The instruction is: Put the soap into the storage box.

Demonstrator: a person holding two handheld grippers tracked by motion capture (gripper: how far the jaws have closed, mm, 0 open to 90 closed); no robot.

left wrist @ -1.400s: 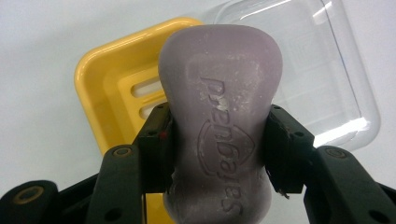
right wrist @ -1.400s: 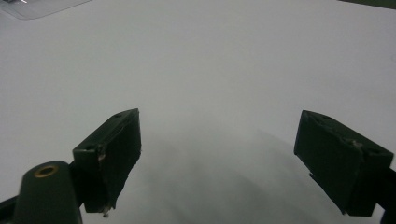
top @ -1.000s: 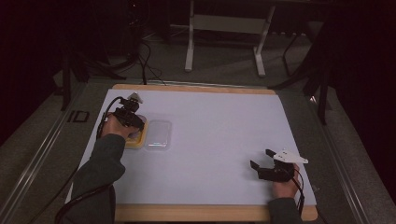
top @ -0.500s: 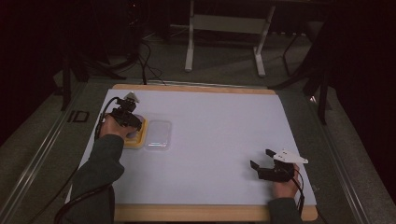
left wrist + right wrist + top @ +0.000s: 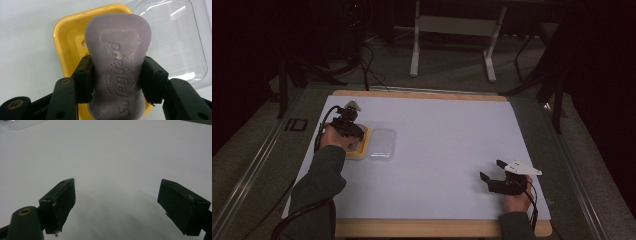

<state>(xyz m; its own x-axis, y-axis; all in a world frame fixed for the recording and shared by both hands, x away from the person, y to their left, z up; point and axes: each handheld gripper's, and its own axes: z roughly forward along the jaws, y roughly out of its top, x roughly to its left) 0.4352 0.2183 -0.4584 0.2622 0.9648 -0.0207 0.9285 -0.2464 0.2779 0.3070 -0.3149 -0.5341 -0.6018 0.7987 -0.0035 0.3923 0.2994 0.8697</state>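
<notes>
Purple soap (image 5: 117, 67), a waisted bar with a stamped brand name, sits clamped at its narrow middle between the pads of the left tongs (image 5: 117, 80), directly over the yellow soap dish (image 5: 65, 37) near the worktop's (image 5: 447, 130) left edge; whether the bar touches the dish or hangs just above it cannot be told. Just beside the dish, toward the worktop's middle, lies the clear plastic lid (image 5: 175, 37). If the step is seating the bar in the dish, the best way is probably to keep the bar lined up with the dish's long side, lower it flat rather than end-first, and loosen the grip only once it rests on the drain holes, since a slick bar could skid out sideways. In the high view the left tongs (image 5: 346, 126) point away from the person and down, with the left hand (image 5: 333, 138) behind them and the forearm running back to the worktop's near edge. The right tongs (image 5: 493, 171) rest near the worktop's near right corner, jaws spread wide with nothing between them, aimed toward the middle.
</notes>
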